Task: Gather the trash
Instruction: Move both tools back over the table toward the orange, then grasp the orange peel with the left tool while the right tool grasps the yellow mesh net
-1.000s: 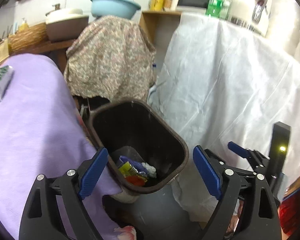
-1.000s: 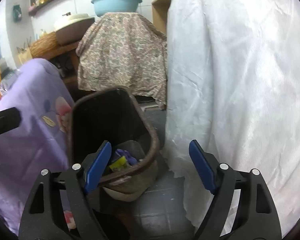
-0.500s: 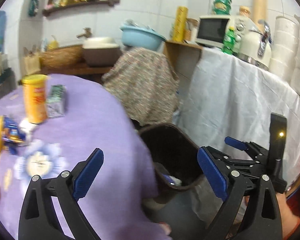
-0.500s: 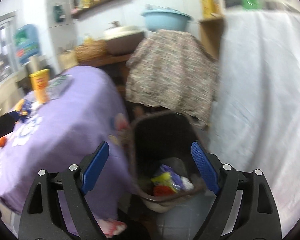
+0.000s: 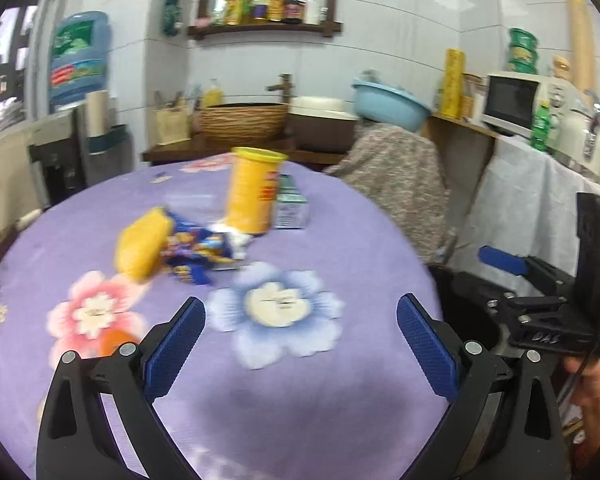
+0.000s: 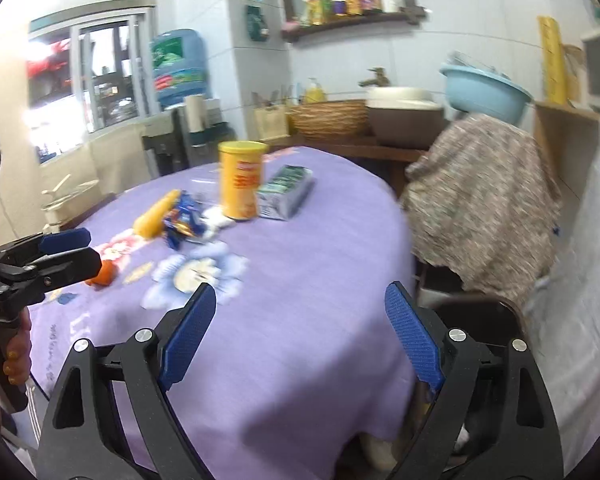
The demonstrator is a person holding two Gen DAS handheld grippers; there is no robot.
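Note:
Trash lies on the round table under a purple flowered cloth: a yellow packet, a blue snack wrapper, a crumpled white tissue, and a small orange item. A yellow canister stands upright beside a green-and-white box. My left gripper hangs open and empty over the cloth's near part. My right gripper is open and empty too, over the table's right edge. The dark bin sits low beside the table.
A floral cloth drapes furniture behind the bin, and a white sheet covers the counter at right with a microwave. A wicker basket, a sink and a blue basin line the back. A water dispenser stands left.
Both views have swung up and left from the bin onto the table top. The bin has slid to the lower right edge. Both jaws stand a little wider and stay empty.

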